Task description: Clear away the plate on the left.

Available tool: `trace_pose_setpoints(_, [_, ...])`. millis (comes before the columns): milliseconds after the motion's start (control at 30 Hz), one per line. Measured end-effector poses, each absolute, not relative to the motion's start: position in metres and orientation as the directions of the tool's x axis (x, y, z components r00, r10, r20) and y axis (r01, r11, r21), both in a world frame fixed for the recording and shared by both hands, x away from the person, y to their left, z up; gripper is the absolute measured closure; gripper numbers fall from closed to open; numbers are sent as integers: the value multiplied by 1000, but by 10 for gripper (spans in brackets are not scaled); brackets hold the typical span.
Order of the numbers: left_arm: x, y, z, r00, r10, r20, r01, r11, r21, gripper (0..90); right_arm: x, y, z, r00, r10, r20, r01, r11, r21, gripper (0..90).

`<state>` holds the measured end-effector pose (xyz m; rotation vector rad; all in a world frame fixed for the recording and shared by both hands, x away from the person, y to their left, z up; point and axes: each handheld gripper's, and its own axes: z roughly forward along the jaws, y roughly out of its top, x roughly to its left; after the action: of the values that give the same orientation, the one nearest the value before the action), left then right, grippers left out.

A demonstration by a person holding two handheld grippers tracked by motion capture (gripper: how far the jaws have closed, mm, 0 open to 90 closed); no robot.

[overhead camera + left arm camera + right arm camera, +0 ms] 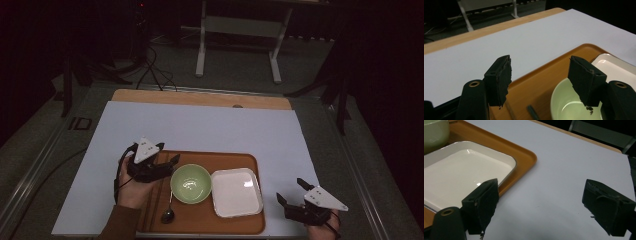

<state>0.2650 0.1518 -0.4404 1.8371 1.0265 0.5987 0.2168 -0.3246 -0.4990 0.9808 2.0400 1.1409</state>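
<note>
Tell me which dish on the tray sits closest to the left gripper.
The round green bowl, beside the left gripper. The square white dish lies farther off, on the bowl's other side, toward the right gripper.

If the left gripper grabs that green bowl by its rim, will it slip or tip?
The green bowl looks glazed and glossy, so probably slippery. It appears empty and rigid, likely light. A one-sided rim grip from the open left gripper may tilt it.

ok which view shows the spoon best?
High view: the whole spoon lies on the tray, left of the bowl. Left gripper view catches a dark handle end.
</note>
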Motion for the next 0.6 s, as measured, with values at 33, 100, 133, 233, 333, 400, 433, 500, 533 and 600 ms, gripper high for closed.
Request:
trace_pose_setpoints(33, [263,155,-443,528,849,-22,401,-226,888,353,217,-325,-499,-549,824,-142,311,358,880,138])
trace_pose_setpoints(100, [261,162,-447,517,856,-23,409,-223,885,353,217,-324,-499,-550,823,-143,311,361,879,138])
trace_pose_setpoints(133, [260,166,-449,508,861,-26,414,-218,884,352,217,-324,-499,-550,823,-143,311,361,879,138])
trace_pose_setpoints(233, [256,173,-453,499,866,-8,412,-229,882,353,217,-324,-499,-549,824,-142,311,359,880,137])
trace_pose_setpoints(333, [251,181,-457,498,867,-3,408,-231,884,353,217,-325,-499,-548,824,-142,310,358,881,138])
trace_pose_setpoints(400, [248,185,-460,499,867,1,407,-235,883,352,217,-325,-499,-548,824,-141,310,357,881,138])
trace_pose_setpoints(433, [247,188,-461,497,868,3,407,-236,883,353,217,-324,-499,-549,824,-141,309,357,881,138])
trace_pose_setpoints(500, [244,193,-464,494,869,2,407,-234,883,352,217,-325,-499,-549,823,-143,308,358,881,138])
trace_pose_setpoints(533, [242,196,-465,491,871,7,406,-236,883,353,217,-325,-499,-549,823,-143,308,358,882,138])
trace_pose_setpoints(600, [238,199,-468,479,877,24,401,-243,883,352,217,-325,-499,-548,824,-142,308,356,882,138])
